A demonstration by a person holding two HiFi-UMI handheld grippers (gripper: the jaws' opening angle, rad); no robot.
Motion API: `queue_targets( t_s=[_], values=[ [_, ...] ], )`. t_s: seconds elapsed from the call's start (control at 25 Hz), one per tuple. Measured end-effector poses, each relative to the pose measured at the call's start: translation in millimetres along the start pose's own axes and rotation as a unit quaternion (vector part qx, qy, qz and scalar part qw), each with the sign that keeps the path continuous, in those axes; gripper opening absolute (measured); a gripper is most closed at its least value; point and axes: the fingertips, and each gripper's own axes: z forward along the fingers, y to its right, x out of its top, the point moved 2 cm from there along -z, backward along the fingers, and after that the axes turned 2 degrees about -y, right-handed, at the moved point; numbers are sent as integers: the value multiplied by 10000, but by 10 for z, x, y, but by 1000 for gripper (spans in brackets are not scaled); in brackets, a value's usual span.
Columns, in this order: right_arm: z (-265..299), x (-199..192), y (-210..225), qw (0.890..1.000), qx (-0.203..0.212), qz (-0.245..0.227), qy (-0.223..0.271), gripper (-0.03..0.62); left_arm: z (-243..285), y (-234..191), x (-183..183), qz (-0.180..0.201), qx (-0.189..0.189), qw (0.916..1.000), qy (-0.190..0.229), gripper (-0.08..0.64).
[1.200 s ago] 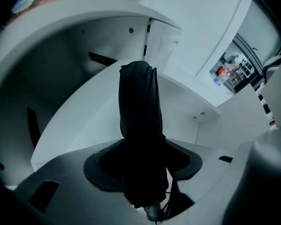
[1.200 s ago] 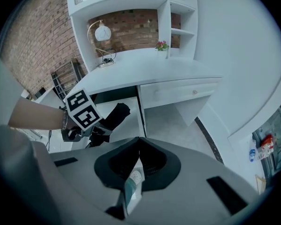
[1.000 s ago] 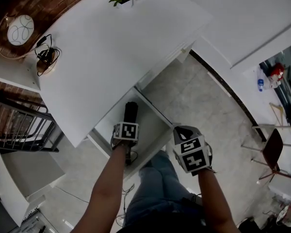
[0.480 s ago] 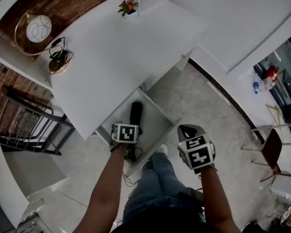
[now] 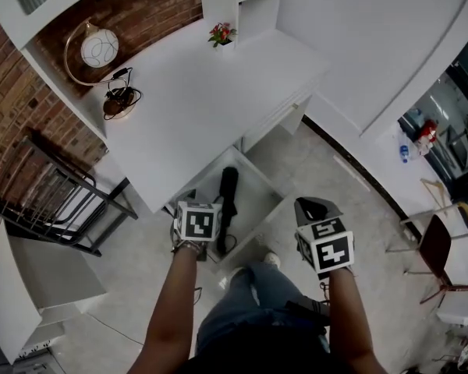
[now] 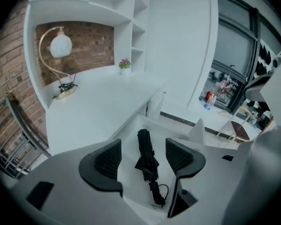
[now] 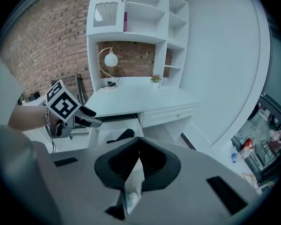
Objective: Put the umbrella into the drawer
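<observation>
Umbrella [image 5: 227, 201]: now loose in open drawer [image 5: 254, 188]. Left gripper [image 6: 144, 153]: risen clear, wide, empty. Right gripper [image 7: 139, 161]: closed, empty. Placement likely done.

Bright, even daylight; sharp focus; strong fisheye-dark corners.

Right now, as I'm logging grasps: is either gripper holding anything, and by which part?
Nothing. The left gripper is open above the umbrella in the drawer; the right gripper is shut, empty.
</observation>
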Motion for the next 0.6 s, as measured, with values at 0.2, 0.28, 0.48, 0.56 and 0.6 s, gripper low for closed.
queue_targets(
  t_s=[0.2,0.28,0.48,0.56,0.6],
  values=[
    [-291,179,-44,9989,44,-263,391,0,-623,48,175,-11,159,9968,789,281],
    [-400,256,-49,9973,46,-415,598,0,-852,105,209,88,253,9942,1041,264],
    [-696,340,-59,9916,27,-732,1066,2,-1448,196,355,295,934,9743,2030,2],
    [-846,360,-69,9892,34,-826,1212,2,-1703,303,468,418,929,9632,2487,2],
    [-924,375,-57,9877,14,-864,1306,0,-1823,364,529,487,928,9577,2681,2]
  ],
)
